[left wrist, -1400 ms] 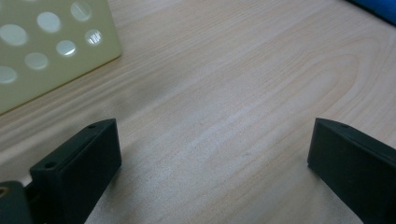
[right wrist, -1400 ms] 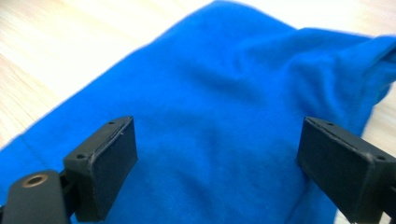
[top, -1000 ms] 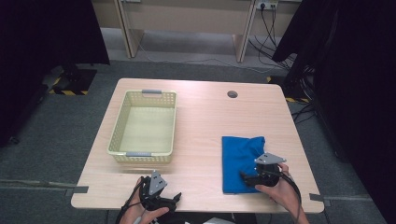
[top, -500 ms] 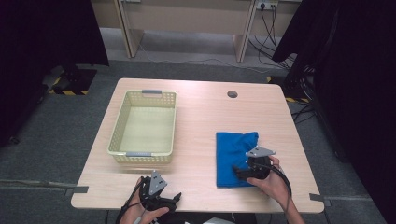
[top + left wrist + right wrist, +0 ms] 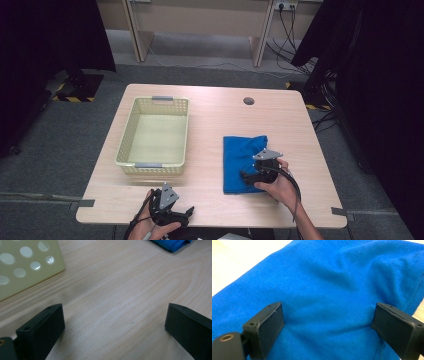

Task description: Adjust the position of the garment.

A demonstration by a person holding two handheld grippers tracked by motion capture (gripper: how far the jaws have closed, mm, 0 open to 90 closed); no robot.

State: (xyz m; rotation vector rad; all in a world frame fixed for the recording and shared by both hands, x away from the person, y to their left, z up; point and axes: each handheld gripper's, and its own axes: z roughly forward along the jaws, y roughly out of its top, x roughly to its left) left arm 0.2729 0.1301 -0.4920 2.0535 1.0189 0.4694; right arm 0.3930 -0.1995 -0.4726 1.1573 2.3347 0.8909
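Over the blue cloth (image 5: 244,162) on the right half of the counter (image 5: 215,125) sits my right claw (image 5: 248,175), jaws spread wide with folded fabric bulging between them in the right gripper view (image 5: 332,302). A second ago that claw hung nearer the cloth's right edge, and half a second ago it was already sliding inward; now it has come farther left and sits over the near middle of the fabric. The cloth itself has shifted a little toward the centre of the counter and looks slightly more bunched at its far right corner. I read this as the approach finishing: the jaws straddle a raised fold and nothing is pinched yet, so the grasp is the step in hand. My left claw (image 5: 187,212) has not moved from the near edge of the counter, jaws also spread over bare wood, with the corner of the yellow basket (image 5: 152,132) just beyond it in the left gripper view (image 5: 27,267). The basket stands empty, well apart from the cloth, and seems the likely place for it once I close and lift.
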